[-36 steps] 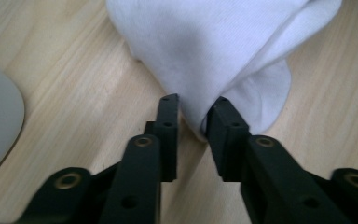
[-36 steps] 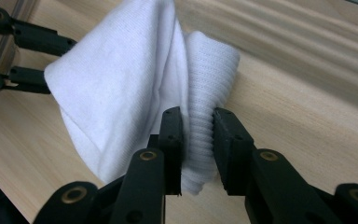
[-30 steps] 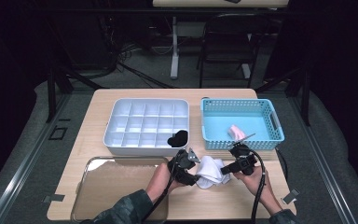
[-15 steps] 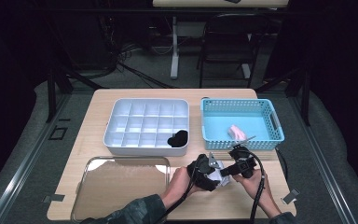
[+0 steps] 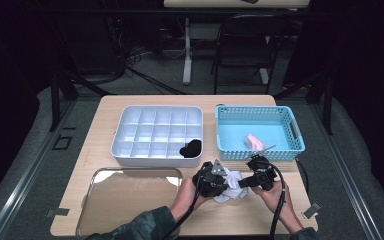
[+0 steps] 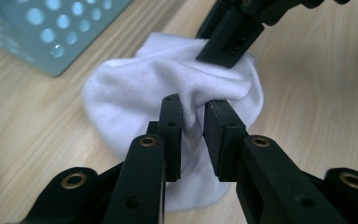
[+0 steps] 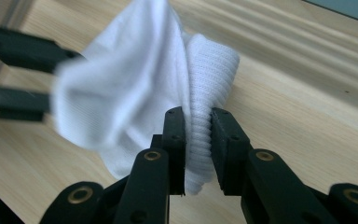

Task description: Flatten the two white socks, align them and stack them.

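Dark room, chairs and cabling behind; work surface is a light wooden table with a grey floor around it.

On the table, far left-centre: white compartment organiser, one black item sitting in its near right corner compartment. Far right: blue perforated basket with a pink item lying inside. Near left: clear shiny tray, just in front of the organiser.

White sock lies bunched on the bare wood at the near edge, in front of the gap between organiser and basket, close to the basket's near wall. It sits between the two grippers.

Left gripper: in the left gripper view its jaws have just been closing and now pinch a raised fold of the sock's smooth fabric between the pads; narrow gap, cloth fills it. Grey three-cornered plate visible on top in the high view.

Right gripper: in the right gripper view its jaws are nearly together, clamped on the ribbed cuff of the sock; the cuff bulges above the pads. The rest of the sock hangs away toward the other gripper's jaws, seen at the left edge of that view.

Both hands enter from the near edge, dark sleeve on the left forearm.
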